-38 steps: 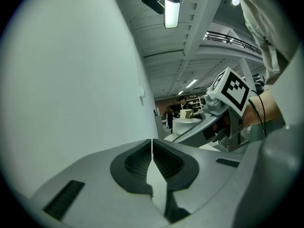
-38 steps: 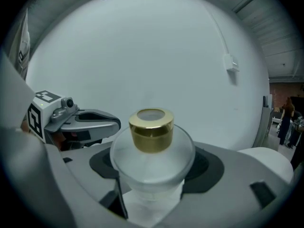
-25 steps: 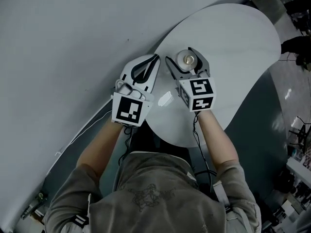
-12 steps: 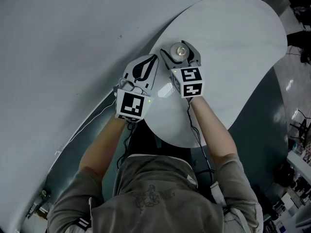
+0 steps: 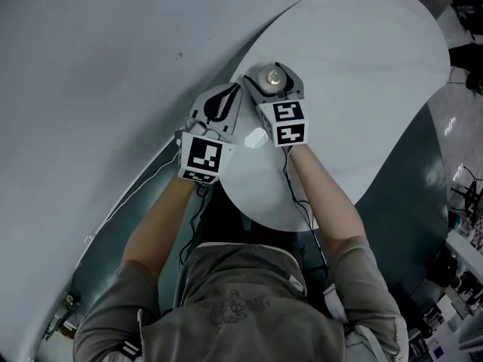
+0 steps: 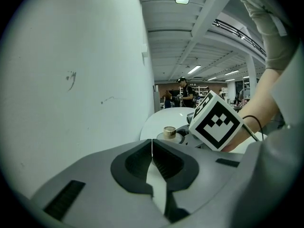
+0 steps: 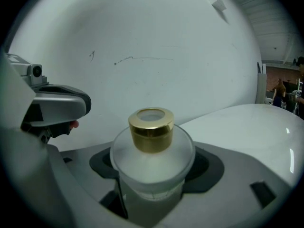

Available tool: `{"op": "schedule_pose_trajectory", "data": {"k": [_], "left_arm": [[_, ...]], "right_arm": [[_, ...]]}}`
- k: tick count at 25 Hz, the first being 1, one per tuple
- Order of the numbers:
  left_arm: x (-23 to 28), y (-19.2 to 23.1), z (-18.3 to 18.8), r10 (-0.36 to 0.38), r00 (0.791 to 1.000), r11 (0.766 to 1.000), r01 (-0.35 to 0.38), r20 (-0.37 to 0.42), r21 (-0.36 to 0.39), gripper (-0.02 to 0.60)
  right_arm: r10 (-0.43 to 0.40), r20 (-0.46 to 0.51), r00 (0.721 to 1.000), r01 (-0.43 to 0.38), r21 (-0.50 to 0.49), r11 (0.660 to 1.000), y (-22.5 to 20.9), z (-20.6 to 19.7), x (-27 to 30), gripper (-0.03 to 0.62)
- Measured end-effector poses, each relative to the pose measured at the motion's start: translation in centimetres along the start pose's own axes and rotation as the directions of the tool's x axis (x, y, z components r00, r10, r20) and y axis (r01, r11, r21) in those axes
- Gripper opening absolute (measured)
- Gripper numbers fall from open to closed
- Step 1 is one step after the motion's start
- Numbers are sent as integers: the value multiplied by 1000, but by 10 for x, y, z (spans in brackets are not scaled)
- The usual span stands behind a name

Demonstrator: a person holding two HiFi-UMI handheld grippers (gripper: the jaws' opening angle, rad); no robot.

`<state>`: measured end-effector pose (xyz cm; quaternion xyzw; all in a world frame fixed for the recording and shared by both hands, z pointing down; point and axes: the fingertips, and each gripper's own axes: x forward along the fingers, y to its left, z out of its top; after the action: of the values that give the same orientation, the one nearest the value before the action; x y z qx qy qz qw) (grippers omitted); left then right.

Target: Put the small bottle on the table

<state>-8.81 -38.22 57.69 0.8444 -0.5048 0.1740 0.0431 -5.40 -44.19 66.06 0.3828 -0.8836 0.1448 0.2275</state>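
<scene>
The small bottle (image 5: pixel 274 77) is frosted glass with a gold cap and stands upright between the jaws of my right gripper (image 5: pixel 273 72), which is shut on its body. It is over the round white table (image 5: pixel 370 66), close to the edge by the wall. The right gripper view shows the bottle (image 7: pixel 152 156) filling the gap between the jaws; its base is hidden, so I cannot tell whether it touches the table. My left gripper (image 5: pixel 231 90) is just left of it, shut with nothing held. In the left gripper view the bottle's cap (image 6: pixel 169 132) shows beyond the closed jaws (image 6: pixel 152 146).
A pale grey wall (image 5: pixel 98 66) runs along the table's left side, right beside both grippers. Dark floor (image 5: pixel 411 179) lies to the right, with clutter at the far right edge. A thin cable (image 5: pixel 128 202) trails along the wall's foot. People stand far off in the left gripper view.
My right gripper has carried the bottle up and left, toward the table's edge by the wall, closer to the left gripper. The left gripper has barely moved.
</scene>
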Motion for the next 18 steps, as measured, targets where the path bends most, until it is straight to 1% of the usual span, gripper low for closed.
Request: {"op": "schedule_pose_trajectory", "data": {"k": [7, 10, 18], "left_arm": [[-3, 5, -11, 13, 1000, 1000, -13, -20, -13, 20], [-3, 4, -14, 8, 1000, 1000, -8, -28, -8, 20], [-5, -1, -5, 4, 999, 1000, -5, -39, -20, 20]], "right_arm": [[-40, 10, 999, 41, -41, 998, -1, -1, 6, 339], [-42, 2, 999, 42, -36, 998, 0, -2, 7, 339], [-28, -98, 995, 29, 17, 999, -1, -12, 0, 341]]}}
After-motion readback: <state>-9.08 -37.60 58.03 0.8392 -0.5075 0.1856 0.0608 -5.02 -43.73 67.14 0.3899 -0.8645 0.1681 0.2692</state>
